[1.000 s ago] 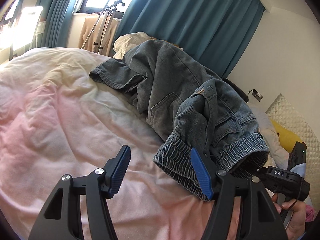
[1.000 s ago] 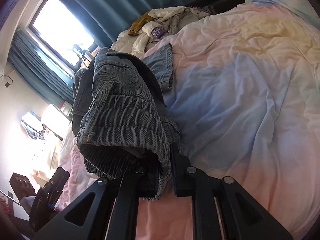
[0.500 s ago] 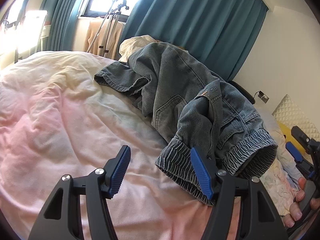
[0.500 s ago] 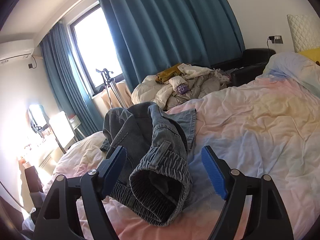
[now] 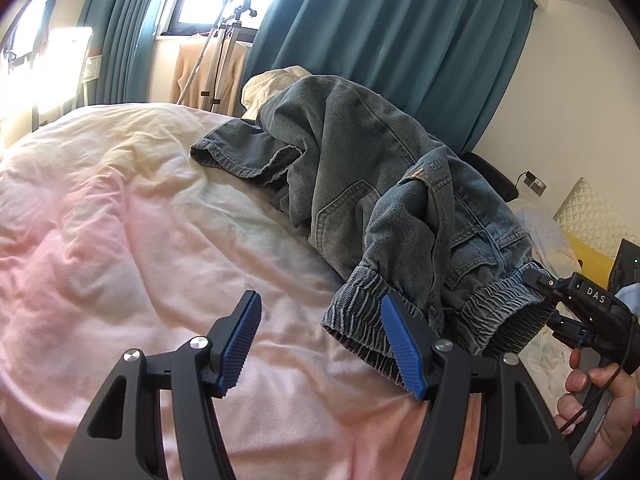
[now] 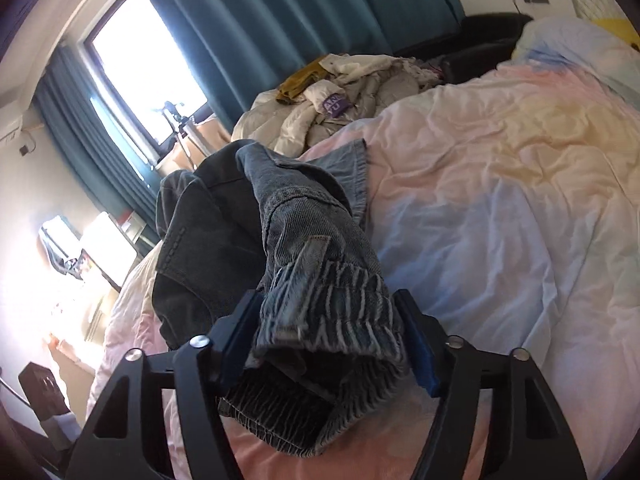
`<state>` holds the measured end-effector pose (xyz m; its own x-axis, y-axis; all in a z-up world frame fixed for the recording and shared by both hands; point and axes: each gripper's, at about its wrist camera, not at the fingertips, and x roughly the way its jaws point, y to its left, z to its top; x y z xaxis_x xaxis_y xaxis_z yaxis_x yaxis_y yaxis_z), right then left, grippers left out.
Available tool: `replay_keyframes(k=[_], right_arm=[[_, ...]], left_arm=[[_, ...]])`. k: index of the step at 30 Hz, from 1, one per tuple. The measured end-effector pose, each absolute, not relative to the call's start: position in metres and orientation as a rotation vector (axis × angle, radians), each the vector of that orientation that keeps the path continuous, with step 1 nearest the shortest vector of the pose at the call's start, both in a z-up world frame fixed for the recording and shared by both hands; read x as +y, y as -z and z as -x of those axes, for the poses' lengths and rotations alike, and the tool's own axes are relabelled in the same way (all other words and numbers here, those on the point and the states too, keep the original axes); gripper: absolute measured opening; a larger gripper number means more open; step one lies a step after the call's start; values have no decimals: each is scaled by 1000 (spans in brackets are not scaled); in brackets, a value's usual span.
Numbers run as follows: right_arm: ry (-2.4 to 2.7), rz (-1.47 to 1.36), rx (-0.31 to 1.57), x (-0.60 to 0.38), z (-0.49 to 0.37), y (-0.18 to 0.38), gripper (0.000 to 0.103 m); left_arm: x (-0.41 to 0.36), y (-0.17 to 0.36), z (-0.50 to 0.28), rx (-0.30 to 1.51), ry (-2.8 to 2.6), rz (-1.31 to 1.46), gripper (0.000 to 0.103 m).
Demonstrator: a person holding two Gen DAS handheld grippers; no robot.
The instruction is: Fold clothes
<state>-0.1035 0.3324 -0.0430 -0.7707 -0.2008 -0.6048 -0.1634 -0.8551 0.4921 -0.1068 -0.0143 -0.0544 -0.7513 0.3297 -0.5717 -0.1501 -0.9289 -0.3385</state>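
Crumpled grey-blue denim jeans at frame centre; left gripper fingers spread empty, right gripper fingers around elastic waistband, grip uncertain.

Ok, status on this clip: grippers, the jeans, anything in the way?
Left gripper open, empty, over the duvet. Right gripper straddling the elastic waistband of the jeans, grip unclear. Jeans crumpled, unfolded. Nothing blocking.

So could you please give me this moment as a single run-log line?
stage: regrasp | left gripper: open, empty, over duvet | right gripper: jaws around denim jeans waistband, not clamped | jeans: crumpled, unfolded
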Motion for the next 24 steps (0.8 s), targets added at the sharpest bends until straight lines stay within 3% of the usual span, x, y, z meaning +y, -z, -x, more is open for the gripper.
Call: replay_keyframes(k=[2, 4, 8, 12, 16, 19, 22, 24], right_arm=[[2809, -1092, -960, 351, 101, 53, 29], [2797, -1153, -1083, 368, 100, 66, 21], [2660, -1258, -1360, 394, 95, 97, 21], [2657, -1213, -1352, 392, 85, 85, 21], [2711, -1178, -1216, 381, 79, 63, 21], [2728, -1149, -1152, 376, 76, 53, 30], [2779, -1122, -1090, 373, 75, 44, 58], [2836, -1093, -1061, 375, 74, 37, 67]], left_arm=[[-14, 54, 105, -399, -2688, 948, 64], [-13, 54, 105, -396, -2684, 946, 64], [-12, 56, 105, -397, -2667, 956, 64], [-10, 60, 107, -391, -2653, 975, 64], [-7, 65, 112, -387, -2642, 1003, 64], [-5, 69, 117, -407, -2619, 1020, 64], [-2, 75, 124, -426, -2596, 1041, 64], [1, 81, 129, -427, -2578, 1063, 64]])
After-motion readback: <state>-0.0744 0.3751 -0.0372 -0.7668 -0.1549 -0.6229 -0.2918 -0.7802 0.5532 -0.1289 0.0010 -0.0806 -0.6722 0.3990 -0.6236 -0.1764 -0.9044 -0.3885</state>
